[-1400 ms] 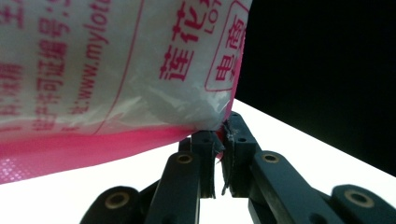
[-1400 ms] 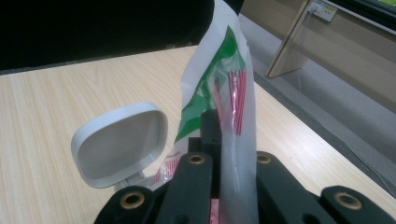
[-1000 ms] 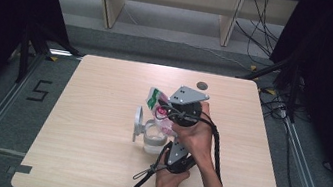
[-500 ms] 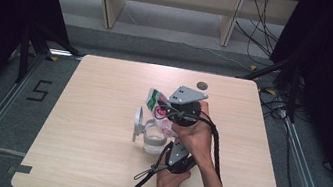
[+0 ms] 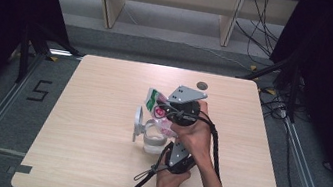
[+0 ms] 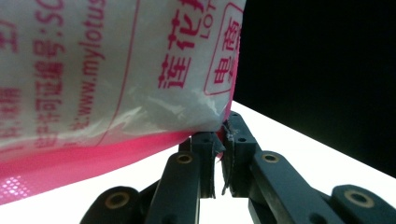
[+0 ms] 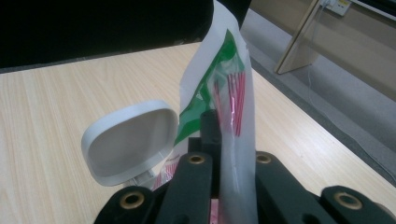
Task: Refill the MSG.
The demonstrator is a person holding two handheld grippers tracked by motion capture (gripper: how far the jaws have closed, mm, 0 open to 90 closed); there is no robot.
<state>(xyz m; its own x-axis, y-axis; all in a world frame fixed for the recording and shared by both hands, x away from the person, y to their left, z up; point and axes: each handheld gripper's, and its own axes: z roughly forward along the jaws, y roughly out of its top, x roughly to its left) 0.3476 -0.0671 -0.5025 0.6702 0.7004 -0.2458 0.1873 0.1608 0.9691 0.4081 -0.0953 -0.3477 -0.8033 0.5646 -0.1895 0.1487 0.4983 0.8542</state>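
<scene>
Near the middle of the pale wooden table point(image 5: 92, 163), both hands worked close together on a white plastic pouch printed in pink and green point(image 5: 157, 103). The right gripper point(image 5: 172, 110), topped by its grey three-cornered plate, sat farther from the person, and its black jaws were clamped together on the pouch's green-and-red printed end; in the right gripper view the thin film point(image 7: 233, 102) stood upright, pinched between them. The left gripper point(image 5: 173, 148) lay nearer the person, just behind the right hand point(image 5: 196, 133). In the left gripper view its jaws stood almost together on a thin sealed corner at the pouch's lower edge point(image 6: 116, 93), where a pink band ran beneath red lettering.

Just left of the grippers stood a small white plastic container point(image 5: 152, 142) with its rounded hinged lid point(image 5: 138, 122) tipped open and upright. The right gripper view showed that lid point(image 7: 128, 140) beside the pouch, hollow side facing the camera. A small dark round disc point(image 5: 201, 85) sat at the table's far edge, well apart from the work.
</scene>
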